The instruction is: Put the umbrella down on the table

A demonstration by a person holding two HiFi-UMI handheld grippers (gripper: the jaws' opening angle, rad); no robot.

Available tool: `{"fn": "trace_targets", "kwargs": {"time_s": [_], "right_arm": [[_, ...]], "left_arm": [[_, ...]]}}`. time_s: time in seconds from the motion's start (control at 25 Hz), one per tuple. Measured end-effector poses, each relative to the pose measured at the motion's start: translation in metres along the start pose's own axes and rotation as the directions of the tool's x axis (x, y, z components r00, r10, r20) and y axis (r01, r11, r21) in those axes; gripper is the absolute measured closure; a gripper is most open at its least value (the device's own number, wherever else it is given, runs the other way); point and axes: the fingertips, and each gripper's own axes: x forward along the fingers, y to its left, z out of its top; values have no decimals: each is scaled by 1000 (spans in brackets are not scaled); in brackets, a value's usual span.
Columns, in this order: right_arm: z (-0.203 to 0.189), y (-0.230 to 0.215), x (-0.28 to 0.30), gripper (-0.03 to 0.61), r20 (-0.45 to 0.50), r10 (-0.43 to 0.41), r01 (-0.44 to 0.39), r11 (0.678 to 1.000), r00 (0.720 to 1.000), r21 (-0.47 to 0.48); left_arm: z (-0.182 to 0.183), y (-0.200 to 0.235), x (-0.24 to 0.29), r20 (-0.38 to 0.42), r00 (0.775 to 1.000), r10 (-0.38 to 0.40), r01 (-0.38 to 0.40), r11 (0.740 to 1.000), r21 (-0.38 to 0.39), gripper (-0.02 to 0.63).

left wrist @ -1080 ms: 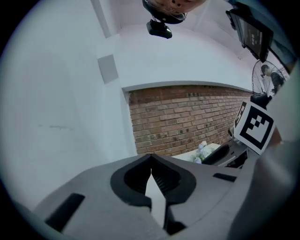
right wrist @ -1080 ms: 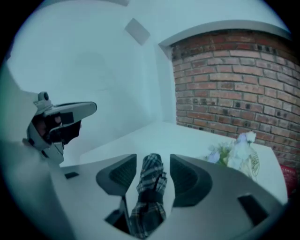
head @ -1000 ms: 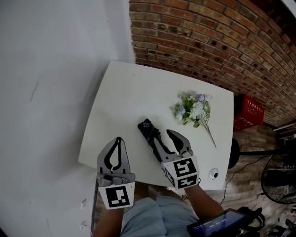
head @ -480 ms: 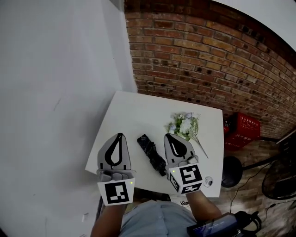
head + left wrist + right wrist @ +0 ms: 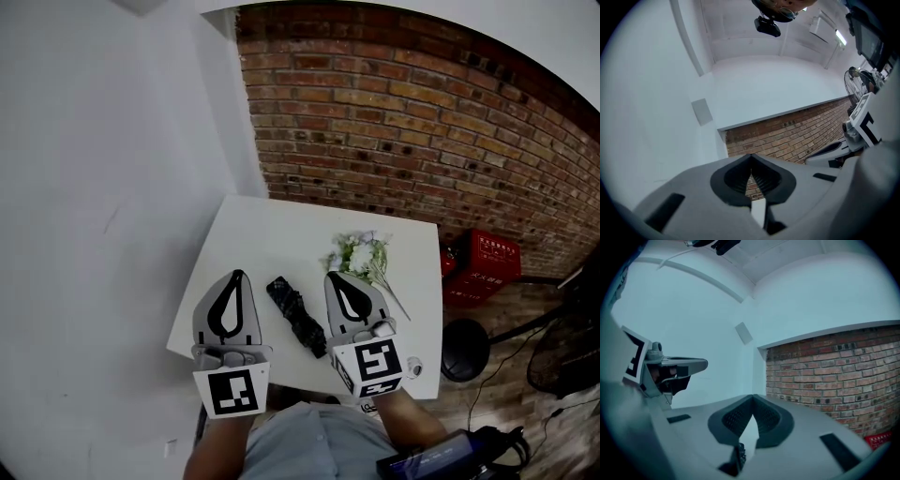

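Observation:
The folded dark umbrella lies flat on the white table, free of both grippers. My left gripper hangs above the table to the umbrella's left, jaws shut and empty. My right gripper is held above the table on the umbrella's right. Its jaws have just closed and are shut, with nothing between them. In the left gripper view the shut jaws point roughly level at the brick wall. The right gripper view also shows shut, empty jaws, with the left gripper beside them.
A bunch of white and purple flowers lies on the table's far right part. A small round white object sits near its right front corner. A brick wall stands behind the table. On the floor at the right are a red crate, a black stool and a fan.
The right gripper stood open around the umbrella on the table; it has closed empty. Both grippers have lifted well above the table while the umbrella stays lying there.

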Motion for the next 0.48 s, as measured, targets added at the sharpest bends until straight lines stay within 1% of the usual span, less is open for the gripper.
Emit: {"fn": "trace_targets", "kwargs": {"time_s": [0.16, 0.32, 0.48], "right_arm": [[0, 0, -3, 574, -2, 7, -7, 1000, 1000, -1], [4, 3, -1, 575, 20, 17, -17, 1000, 1000, -9], [3, 8, -1, 575, 13, 26, -26, 1000, 1000, -3]], "left_arm": [[3, -4, -2, 4, 1000, 4, -4, 1000, 8, 606], [1, -4, -4, 4, 1000, 6, -6, 1000, 8, 606], [2, -1, -9, 6, 1000, 17, -17, 1000, 7, 606]]}}
